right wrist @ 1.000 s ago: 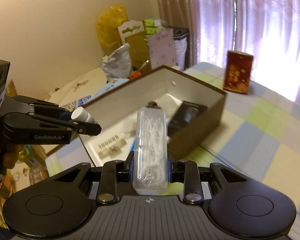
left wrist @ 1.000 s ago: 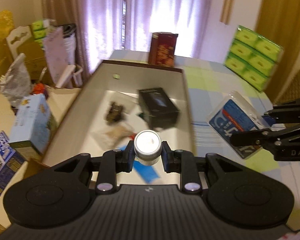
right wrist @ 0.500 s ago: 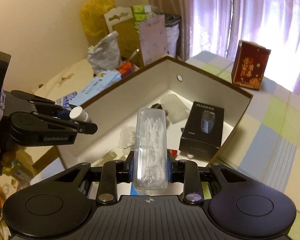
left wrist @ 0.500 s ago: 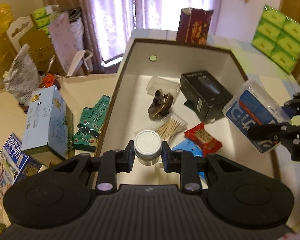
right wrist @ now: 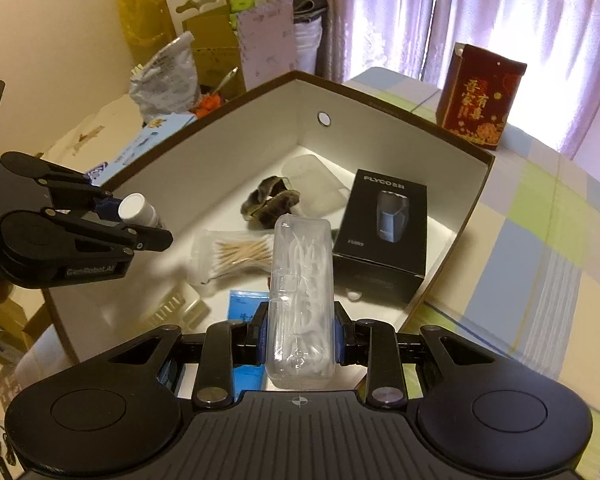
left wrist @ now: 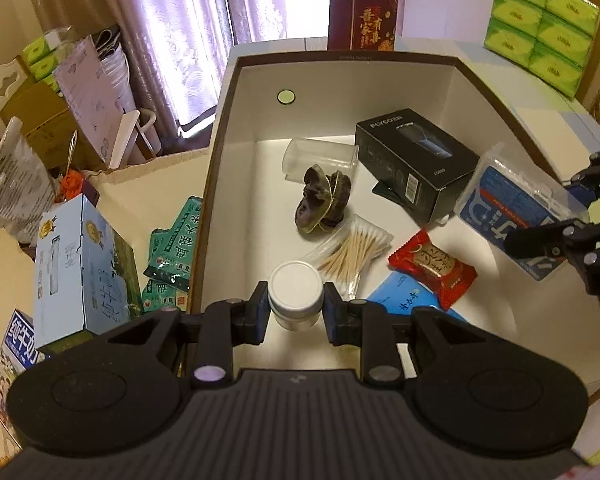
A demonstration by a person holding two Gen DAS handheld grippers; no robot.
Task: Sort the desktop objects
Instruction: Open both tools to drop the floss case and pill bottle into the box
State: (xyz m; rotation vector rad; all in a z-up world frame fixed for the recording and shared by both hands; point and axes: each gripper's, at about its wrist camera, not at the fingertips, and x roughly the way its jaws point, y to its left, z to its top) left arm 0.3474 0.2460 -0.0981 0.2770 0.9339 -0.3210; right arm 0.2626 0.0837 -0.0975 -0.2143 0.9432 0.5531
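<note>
**Backlit room, warped edges**

Daylight pours through the purple curtains [left wrist: 204,20], blown out to white at the top of both views. The box [left wrist: 260,92] has bright white inner walls that cast soft shadows. Fisheye bending curves every edge; corners go black. Both pictures are mostly sharp.

"FLYCO" on the black box [right wrist: 384,236]; "GenRobot.AI" on the left claw [right wrist: 130,220]
</note>
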